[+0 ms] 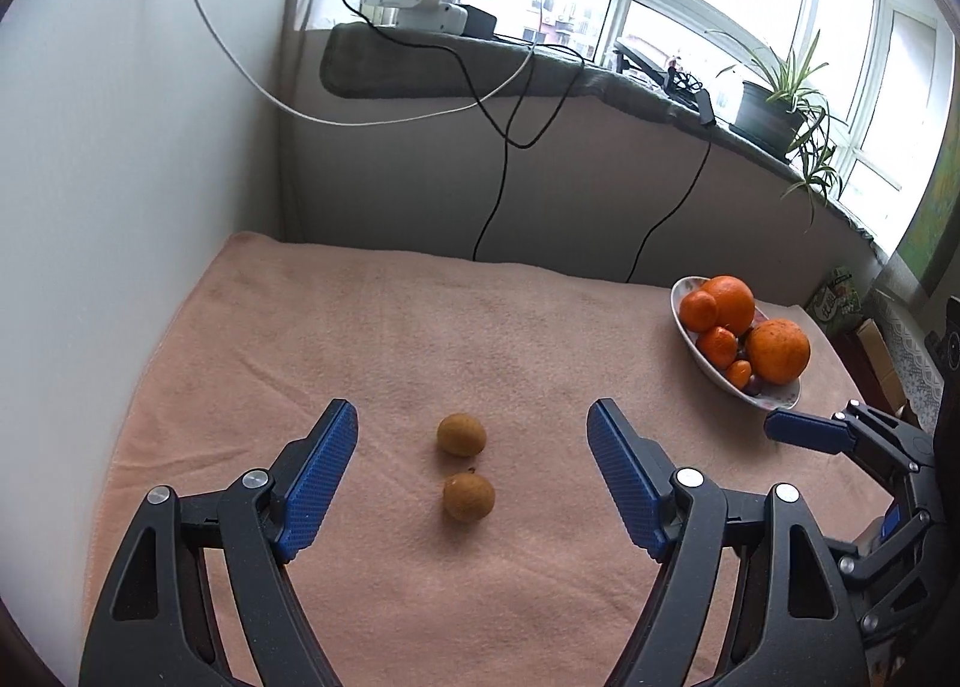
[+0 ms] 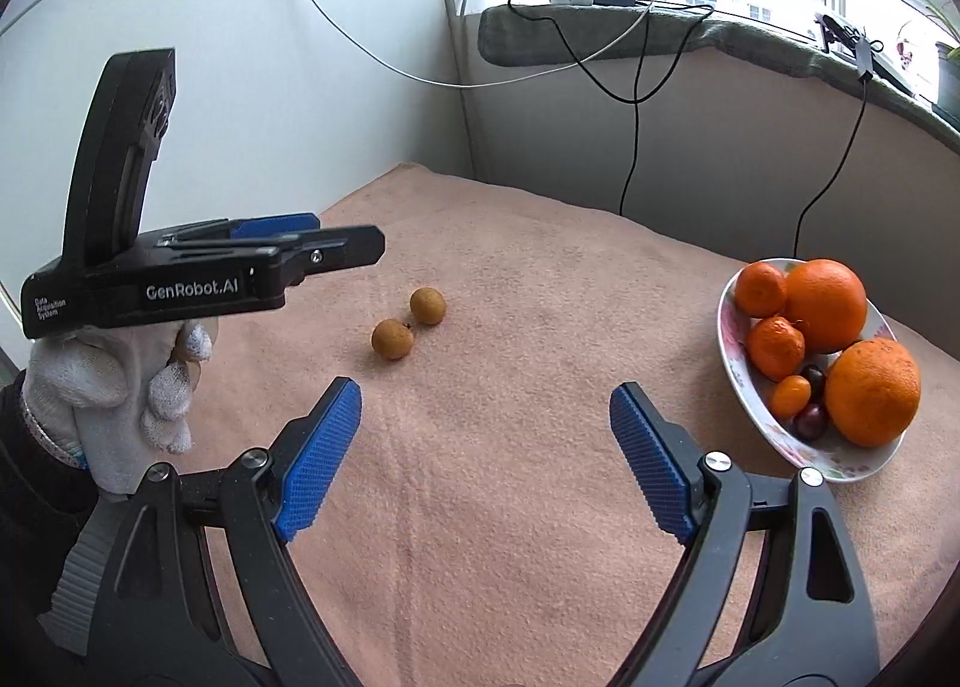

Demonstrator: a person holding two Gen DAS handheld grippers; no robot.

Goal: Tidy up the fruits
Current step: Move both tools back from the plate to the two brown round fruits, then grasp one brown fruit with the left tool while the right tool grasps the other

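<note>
A peach-pink fleece blanket (image 1: 384, 339) covers the counter under a bright window. From the left wrist: the left gripper (image 1: 473, 435) hangs with fingers spread wide, grasping nothing, two small round brown fruits (image 1: 461, 434) lying between them. From the right wrist: the right gripper (image 2: 486, 417) is likewise released, a white floral bowl of oranges (image 2: 741, 381) just right of it.

Brown longans (image 1: 461, 434), orange citrus (image 2: 825, 304) in a floral white bowl (image 2: 733, 351), pink blanket (image 1: 390, 339), blue-padded black hand-held gripper (image 1: 472, 438).
</note>
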